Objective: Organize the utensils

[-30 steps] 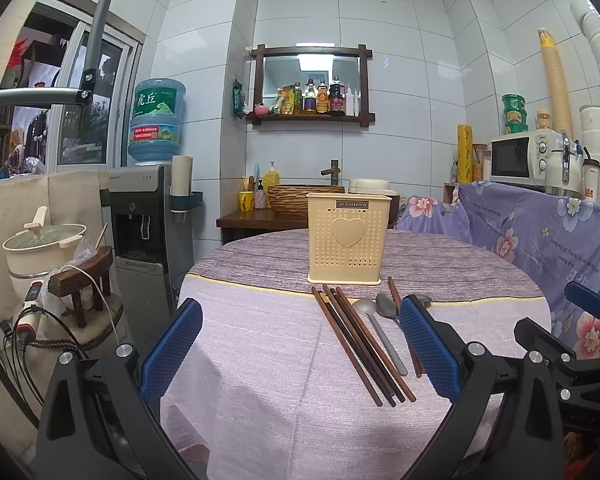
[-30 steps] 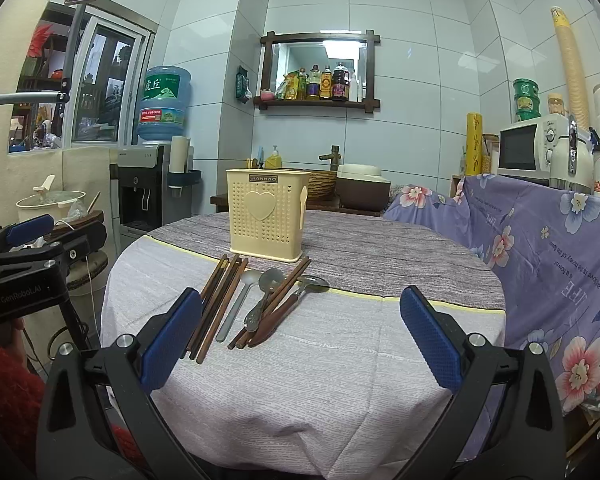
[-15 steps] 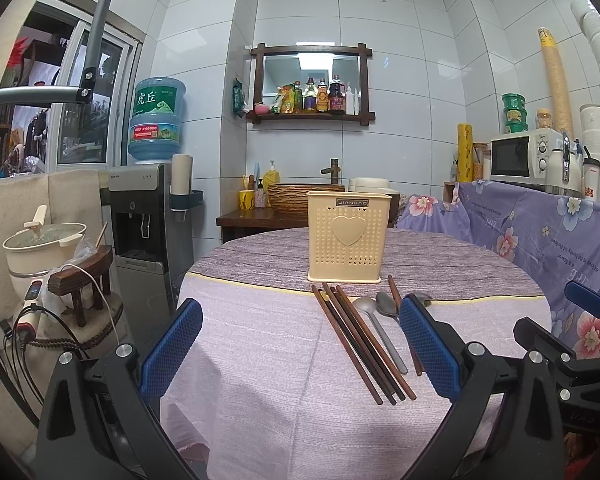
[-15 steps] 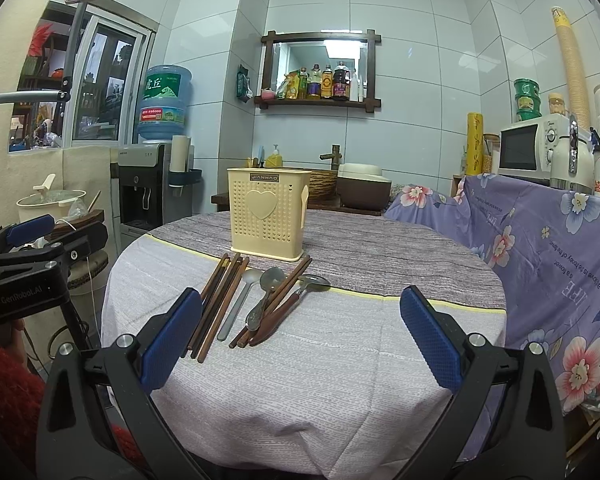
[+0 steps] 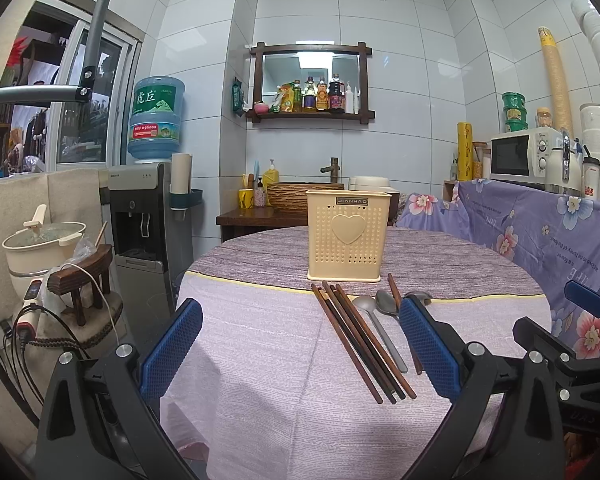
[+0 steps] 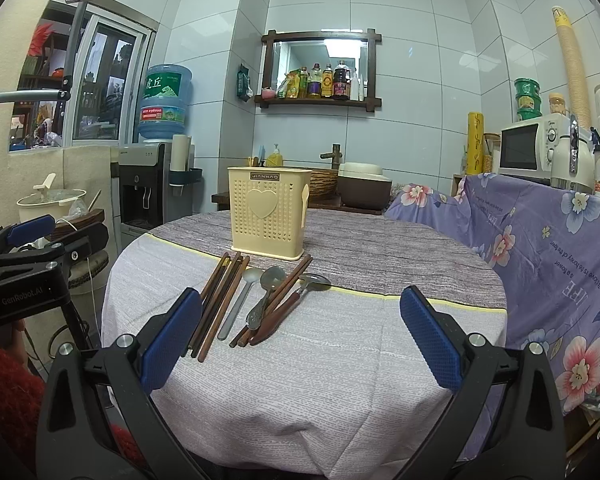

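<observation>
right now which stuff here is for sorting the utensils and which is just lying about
For the job: chopsticks, spoons, yellow holder, left tongs, right tongs, both open.

Lying about: microwave, water dispenser, shelf bottles, white pot.

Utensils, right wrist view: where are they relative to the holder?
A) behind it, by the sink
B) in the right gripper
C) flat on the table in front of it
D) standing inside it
C: the chopsticks and spoons lie flat on the table on the near side of the holder, and both the right gripper and the left gripper are open with nothing in them.
</observation>
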A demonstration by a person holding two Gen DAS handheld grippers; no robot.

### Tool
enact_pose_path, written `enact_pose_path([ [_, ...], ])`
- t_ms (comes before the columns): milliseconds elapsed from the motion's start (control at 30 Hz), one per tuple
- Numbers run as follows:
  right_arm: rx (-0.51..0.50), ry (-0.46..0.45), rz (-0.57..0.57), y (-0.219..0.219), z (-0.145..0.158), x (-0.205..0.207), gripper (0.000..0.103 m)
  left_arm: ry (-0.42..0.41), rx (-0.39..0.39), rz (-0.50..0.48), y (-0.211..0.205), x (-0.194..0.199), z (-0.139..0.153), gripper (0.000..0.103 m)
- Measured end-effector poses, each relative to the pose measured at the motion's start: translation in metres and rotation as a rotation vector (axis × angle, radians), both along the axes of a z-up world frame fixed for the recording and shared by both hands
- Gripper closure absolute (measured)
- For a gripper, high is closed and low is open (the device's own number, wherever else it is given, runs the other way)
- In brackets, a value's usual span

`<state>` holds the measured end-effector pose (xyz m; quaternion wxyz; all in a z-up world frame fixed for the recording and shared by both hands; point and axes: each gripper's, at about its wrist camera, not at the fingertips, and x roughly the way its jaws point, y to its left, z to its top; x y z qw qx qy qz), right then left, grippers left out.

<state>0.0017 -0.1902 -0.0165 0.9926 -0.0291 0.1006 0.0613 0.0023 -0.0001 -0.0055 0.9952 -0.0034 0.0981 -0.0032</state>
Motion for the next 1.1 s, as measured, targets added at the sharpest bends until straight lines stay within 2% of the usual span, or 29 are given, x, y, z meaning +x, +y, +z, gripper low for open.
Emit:
enact_pose_path([
  [400, -0.003, 0.012, 0.0, 0.003, -0.005, 0.002, 0.005, 0.005, -0.004, -0.002, 0.002, 0.001, -0.004, 0.005],
  [600, -0.026, 0.061, -0.007, 0.0, -0.007, 0.015, 0.005, 0.048, -0.011, -0.017, 0.005, 0.009, -0.014, 0.005],
  [700, -0.036, 0.107, -0.05, -0.005, -0.01, 0.028, 0.005, 0.109, -0.009, -0.033, 0.005, 0.021, -0.02, 0.005],
  [933, 0.063, 0.29, -0.115, -0.037, -0.022, 0.072, 0.005, 0.31, -0.054, -0.061, 0.015, 0.063, -0.033, 0.005],
  [1100, 0.068, 0.337, -0.143, -0.05, -0.024, 0.098, 0.005, 0.438, -0.06, -0.111, 0.024, 0.102, -0.035, 0.006],
])
